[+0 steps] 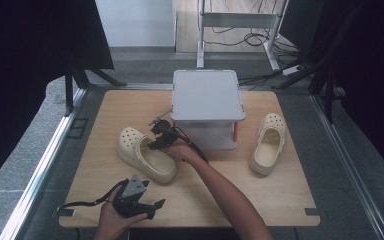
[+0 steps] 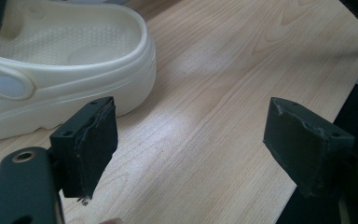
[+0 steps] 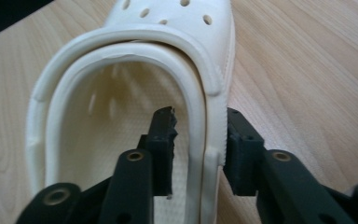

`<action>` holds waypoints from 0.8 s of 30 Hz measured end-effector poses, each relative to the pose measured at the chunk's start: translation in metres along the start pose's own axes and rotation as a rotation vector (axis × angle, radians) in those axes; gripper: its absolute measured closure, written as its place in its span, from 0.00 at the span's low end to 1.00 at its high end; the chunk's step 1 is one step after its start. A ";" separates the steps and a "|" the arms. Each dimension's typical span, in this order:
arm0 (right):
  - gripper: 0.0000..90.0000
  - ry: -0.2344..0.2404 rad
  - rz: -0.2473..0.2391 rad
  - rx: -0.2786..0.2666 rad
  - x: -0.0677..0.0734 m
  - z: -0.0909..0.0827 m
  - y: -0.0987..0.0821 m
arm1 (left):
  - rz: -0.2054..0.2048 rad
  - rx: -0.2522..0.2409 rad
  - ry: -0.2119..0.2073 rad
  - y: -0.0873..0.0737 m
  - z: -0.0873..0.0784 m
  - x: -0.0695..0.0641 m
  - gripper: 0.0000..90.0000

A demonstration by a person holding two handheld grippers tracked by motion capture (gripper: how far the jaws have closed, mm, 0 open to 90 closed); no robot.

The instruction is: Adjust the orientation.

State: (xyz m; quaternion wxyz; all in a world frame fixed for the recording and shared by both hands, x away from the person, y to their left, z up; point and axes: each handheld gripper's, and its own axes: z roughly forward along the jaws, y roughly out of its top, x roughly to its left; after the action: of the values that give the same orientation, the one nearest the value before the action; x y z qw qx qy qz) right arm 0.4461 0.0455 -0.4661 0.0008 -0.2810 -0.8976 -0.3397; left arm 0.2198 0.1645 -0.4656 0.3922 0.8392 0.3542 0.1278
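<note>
A: Where does the left clog (image 1: 145,154) lie, taking the grey box (image 1: 207,94) as the mark?

B: Just in front of the box's near left corner, on the wooden table (image 1: 95,150). Its long axis runs on a slant, perforated toe pointing away to the far left, open heel toward the person.

A: And the right gripper (image 3: 199,140)?

B: It straddles the clog's side wall on the flank that faces the box: one jaw inside the shoe, the other outside. The inner pad seems a hair off the wall, the outer one touching, so I judge the jaws nearly closed on it, not yet clamped.

A: The left gripper (image 2: 191,140)?

B: Farther from the box, near the table's front edge, jaws wide apart with nothing between them; the clog's heel lies off to its side. The right hand is plainly nearer. The other clog (image 1: 268,143) sits by the box's right side.
</note>
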 end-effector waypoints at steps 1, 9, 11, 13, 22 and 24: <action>0.81 0.000 0.000 0.000 0.000 0.000 0.000 | 0.000 0.001 0.001 0.000 0.000 0.000 0.20; 0.85 -0.047 0.028 0.019 0.002 0.000 0.001 | -0.002 0.006 0.003 0.000 0.000 0.001 0.20; 0.86 -0.060 0.026 0.023 0.004 0.000 0.002 | -0.003 0.006 0.004 -0.001 0.001 0.001 0.20; 0.86 -0.068 0.023 0.025 0.006 0.000 0.003 | -0.003 0.006 0.005 -0.001 0.000 0.001 0.20; 0.86 -0.048 0.022 0.006 0.011 -0.005 0.005 | -0.005 0.004 0.007 -0.001 -0.001 0.002 0.20; 0.86 -0.047 0.019 0.003 0.012 -0.006 0.006 | -0.005 0.004 0.007 -0.001 -0.002 0.002 0.20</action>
State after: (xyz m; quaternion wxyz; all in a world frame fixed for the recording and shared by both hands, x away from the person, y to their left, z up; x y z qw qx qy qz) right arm 0.4376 0.0513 -0.4558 -0.0167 -0.2975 -0.8952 -0.3314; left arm 0.2201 0.1672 -0.4654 0.3897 0.8386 0.3580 0.1293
